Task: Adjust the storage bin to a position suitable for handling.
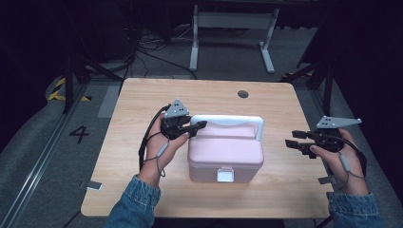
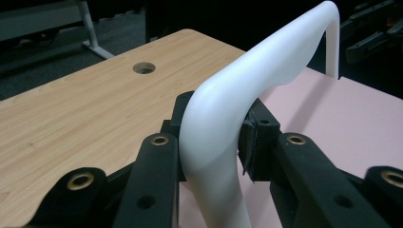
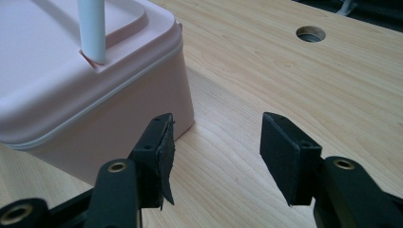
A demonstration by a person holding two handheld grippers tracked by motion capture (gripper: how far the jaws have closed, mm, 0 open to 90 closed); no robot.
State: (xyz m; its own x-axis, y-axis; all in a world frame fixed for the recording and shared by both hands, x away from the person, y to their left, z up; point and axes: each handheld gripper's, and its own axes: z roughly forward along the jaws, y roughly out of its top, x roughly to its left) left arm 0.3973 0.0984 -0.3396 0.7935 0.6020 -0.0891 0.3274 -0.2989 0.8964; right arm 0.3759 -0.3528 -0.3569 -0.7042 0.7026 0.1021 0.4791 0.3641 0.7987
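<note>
Grip established: left gripper (image 1: pixel 199 126) has its jaws closed on the white handle (image 2: pixel 223 123) of the pink box (image 1: pixel 225 152). In the left gripper view both pads press the handle at its bend, one on each side, with the handle rising out between them and arching away over the lid (image 2: pixel 351 118). No gap visible at either pad.

Right gripper (image 1: pixel 297 141) hangs off the box's right side, apart from it, jaws wide with only bare table (image 3: pixel 266 61) between the pads. It holds nothing.

Box sits near the middle of the table, latch (image 1: pixel 225 175) facing the person and apparently fastened. Handle stands upright.

Step in hand, as judged: securing the handle, either to lift the box or to steady it. Next move likely calls for a straight upward pull with the grip kept firm, since a hold at the bend rather than mid-span may let the box tip or swing. Right gripper could brace the side wall.
</note>
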